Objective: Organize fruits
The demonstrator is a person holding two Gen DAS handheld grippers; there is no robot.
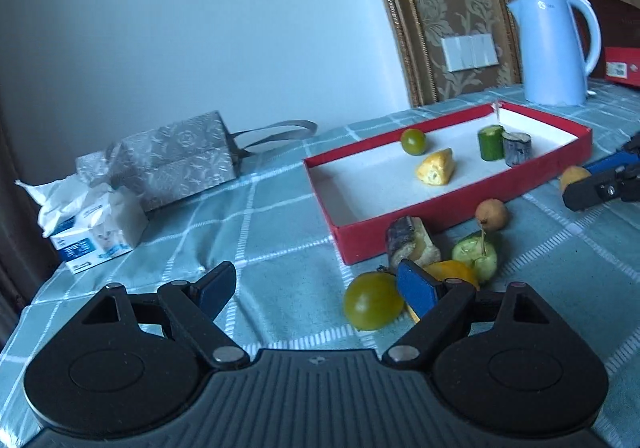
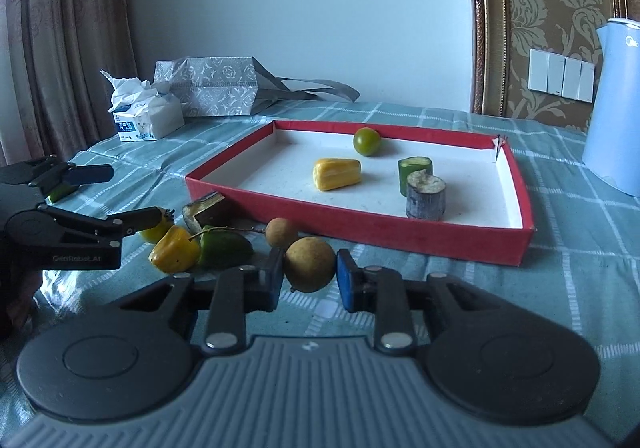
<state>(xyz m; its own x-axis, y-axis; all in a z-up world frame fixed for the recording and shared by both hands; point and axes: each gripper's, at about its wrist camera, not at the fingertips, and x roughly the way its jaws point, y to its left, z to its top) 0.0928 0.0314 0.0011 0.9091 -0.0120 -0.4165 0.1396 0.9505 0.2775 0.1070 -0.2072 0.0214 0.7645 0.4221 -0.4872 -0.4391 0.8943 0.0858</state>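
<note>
Now the right gripper (image 2: 310,278) brackets the round brown fruit (image 2: 309,264) on the surface before the red tray (image 2: 360,221), not yet pinching; light, firm, roll-prone, best squeezed across its middle. Left gripper (image 1: 316,288) gapes wide.

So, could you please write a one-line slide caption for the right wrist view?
Right hand-held gripper open around a brown round fruit in front of the red tray.
</note>
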